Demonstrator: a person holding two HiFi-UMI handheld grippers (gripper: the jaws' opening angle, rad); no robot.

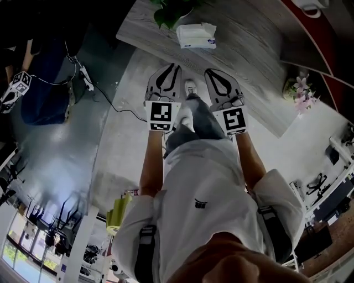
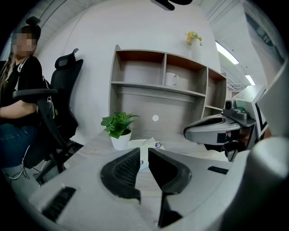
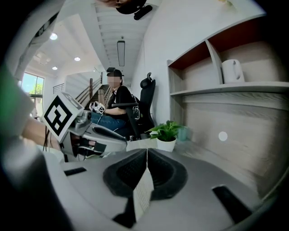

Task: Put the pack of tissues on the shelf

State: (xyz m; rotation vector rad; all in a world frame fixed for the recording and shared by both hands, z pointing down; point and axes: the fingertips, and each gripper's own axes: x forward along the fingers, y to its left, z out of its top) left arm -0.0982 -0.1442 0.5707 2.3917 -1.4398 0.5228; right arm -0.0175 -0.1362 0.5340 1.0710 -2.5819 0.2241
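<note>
Tissue pack [image 1: 196,36] — ahead of left gripper [image 1: 175,68]

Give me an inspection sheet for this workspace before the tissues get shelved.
Surface: grey wood-grain desk.
Job's things: pack of tissues lies on the desk beside the potted plant; shelf holds a white mug.
Clutter: pink flowers at the desk's edge.
Grippers: left gripper jaws narrowly apart, empty; right gripper jaws together, empty.
Cables: black cable on the floor.
Surroundings: seated person, office chair.
</note>
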